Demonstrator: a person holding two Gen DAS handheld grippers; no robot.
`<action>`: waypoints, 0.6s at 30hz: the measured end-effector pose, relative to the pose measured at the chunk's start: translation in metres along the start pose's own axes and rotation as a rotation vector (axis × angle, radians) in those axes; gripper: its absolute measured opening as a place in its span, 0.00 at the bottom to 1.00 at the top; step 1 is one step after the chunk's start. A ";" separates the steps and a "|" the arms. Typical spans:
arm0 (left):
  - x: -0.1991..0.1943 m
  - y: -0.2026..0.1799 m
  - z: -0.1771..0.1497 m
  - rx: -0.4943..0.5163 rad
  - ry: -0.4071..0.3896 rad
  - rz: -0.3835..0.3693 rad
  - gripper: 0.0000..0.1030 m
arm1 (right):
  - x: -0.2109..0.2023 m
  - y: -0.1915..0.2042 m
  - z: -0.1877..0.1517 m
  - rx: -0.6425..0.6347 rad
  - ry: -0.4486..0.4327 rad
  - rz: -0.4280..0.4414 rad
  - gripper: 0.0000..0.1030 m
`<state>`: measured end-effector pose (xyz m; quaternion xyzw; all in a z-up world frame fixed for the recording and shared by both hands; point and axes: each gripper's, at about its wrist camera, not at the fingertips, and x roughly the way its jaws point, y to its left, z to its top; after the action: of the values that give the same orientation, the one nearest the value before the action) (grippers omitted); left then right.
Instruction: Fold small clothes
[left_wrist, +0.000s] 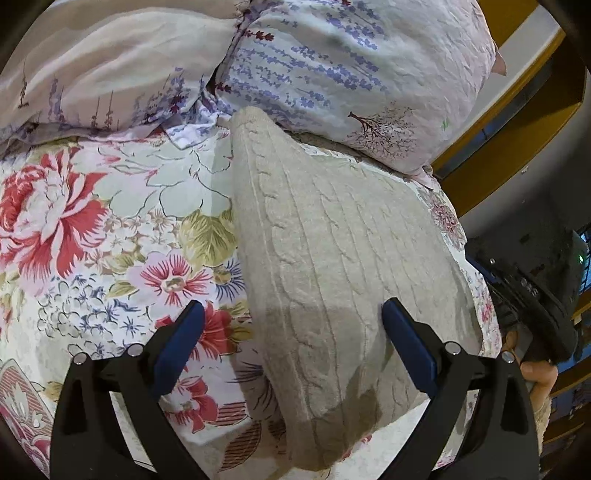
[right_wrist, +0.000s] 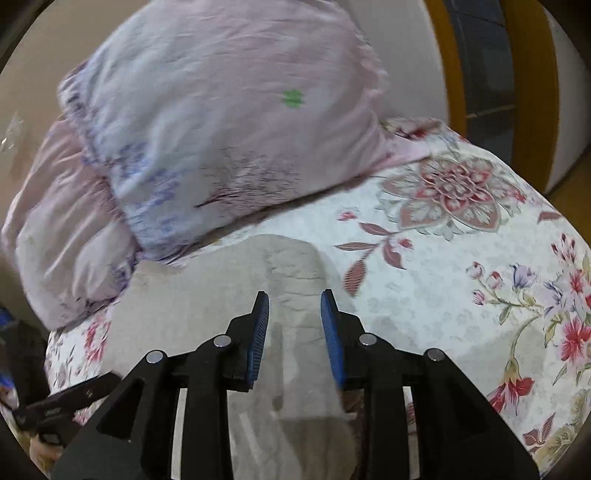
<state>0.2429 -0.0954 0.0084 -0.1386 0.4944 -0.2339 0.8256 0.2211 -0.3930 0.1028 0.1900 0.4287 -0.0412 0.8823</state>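
Left gripper (left_wrist: 293, 321) hung wide open over the knit (left_wrist: 332, 258) lying flat on the bedspread (left_wrist: 110, 221), right gripper (right_wrist: 294, 314) also apart above it, I'd guess lining up a fold.

A beige cable-knit sweater (left_wrist: 332, 258) lies on a red-and-pink floral bedsheet (left_wrist: 92, 221) near lavender-print pillows (left_wrist: 332, 66).

A home bedroom: floral bedsheet (left_wrist: 110, 221) and pillows (right_wrist: 229, 140) on a bed.

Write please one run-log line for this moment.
left gripper: open, over beige knit garment | right gripper: open, over it | garment on floral bedsheet
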 end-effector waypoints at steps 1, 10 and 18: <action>0.000 0.001 0.000 -0.005 0.002 -0.002 0.94 | -0.001 0.002 -0.001 -0.008 0.002 0.007 0.30; -0.001 -0.001 0.001 -0.002 0.003 0.003 0.94 | -0.005 0.010 -0.005 -0.012 -0.002 0.045 0.30; -0.001 0.008 0.004 -0.069 0.012 -0.074 0.94 | 0.014 0.010 -0.016 -0.010 0.094 0.067 0.30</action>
<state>0.2484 -0.0878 0.0070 -0.1839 0.5017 -0.2479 0.8081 0.2206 -0.3770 0.0859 0.2015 0.4631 -0.0006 0.8631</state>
